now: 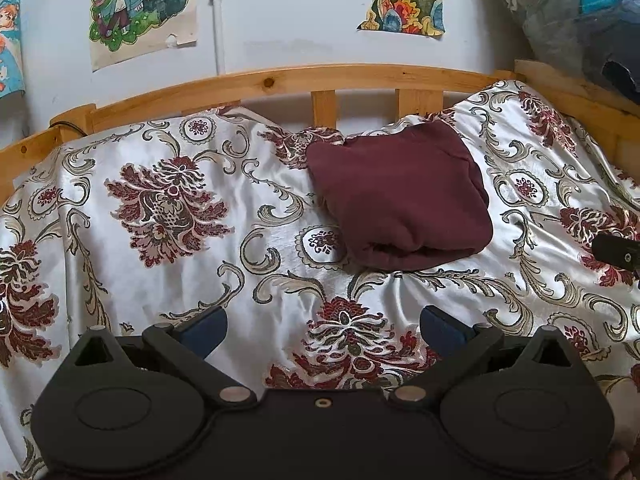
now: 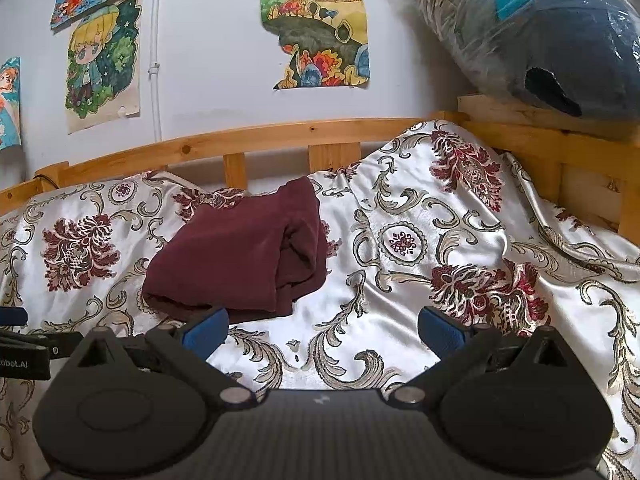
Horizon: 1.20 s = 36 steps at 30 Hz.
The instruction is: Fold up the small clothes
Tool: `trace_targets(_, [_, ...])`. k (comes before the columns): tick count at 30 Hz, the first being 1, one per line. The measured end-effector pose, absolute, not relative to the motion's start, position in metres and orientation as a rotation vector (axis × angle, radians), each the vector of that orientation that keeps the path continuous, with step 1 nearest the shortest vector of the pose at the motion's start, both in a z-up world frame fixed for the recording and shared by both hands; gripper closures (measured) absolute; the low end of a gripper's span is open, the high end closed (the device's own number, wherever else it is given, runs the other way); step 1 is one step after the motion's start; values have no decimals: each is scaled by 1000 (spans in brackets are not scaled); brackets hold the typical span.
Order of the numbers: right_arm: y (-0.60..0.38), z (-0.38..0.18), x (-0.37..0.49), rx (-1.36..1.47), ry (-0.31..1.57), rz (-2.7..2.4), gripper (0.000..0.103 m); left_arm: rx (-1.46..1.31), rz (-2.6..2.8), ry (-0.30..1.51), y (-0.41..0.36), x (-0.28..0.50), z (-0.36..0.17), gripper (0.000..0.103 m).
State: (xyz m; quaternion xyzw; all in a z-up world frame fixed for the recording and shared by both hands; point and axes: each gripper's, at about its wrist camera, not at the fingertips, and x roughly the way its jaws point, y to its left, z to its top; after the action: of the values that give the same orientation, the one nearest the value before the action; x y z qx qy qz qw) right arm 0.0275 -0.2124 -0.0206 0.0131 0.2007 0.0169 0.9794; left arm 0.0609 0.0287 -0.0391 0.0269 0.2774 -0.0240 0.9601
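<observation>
Maroon garment (image 1: pixel 400 196) lies folded into a compact bundle on the bed's floral satin cover (image 1: pixel 168 280), near the wooden headboard rail (image 1: pixel 280 80). Left claw (image 1: pixel 324 328) spread wide, nothing betw. fingers, short of the bundle, not touching. Right claw (image 2: pixel 324 330) also spread, empty; its left blue pad (image 2: pixel 206 332) sits just at the bundle's near edge in right wrist view; contact unclear.

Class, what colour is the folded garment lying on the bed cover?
Plain dark maroon garment, no pattern; clearest in the left wrist view.
</observation>
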Motion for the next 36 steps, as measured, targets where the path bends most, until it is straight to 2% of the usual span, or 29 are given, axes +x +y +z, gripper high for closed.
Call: trace_targets(36, [-209, -21, 28, 34, 413, 32, 0, 58, -53, 567, 28, 61, -39, 1])
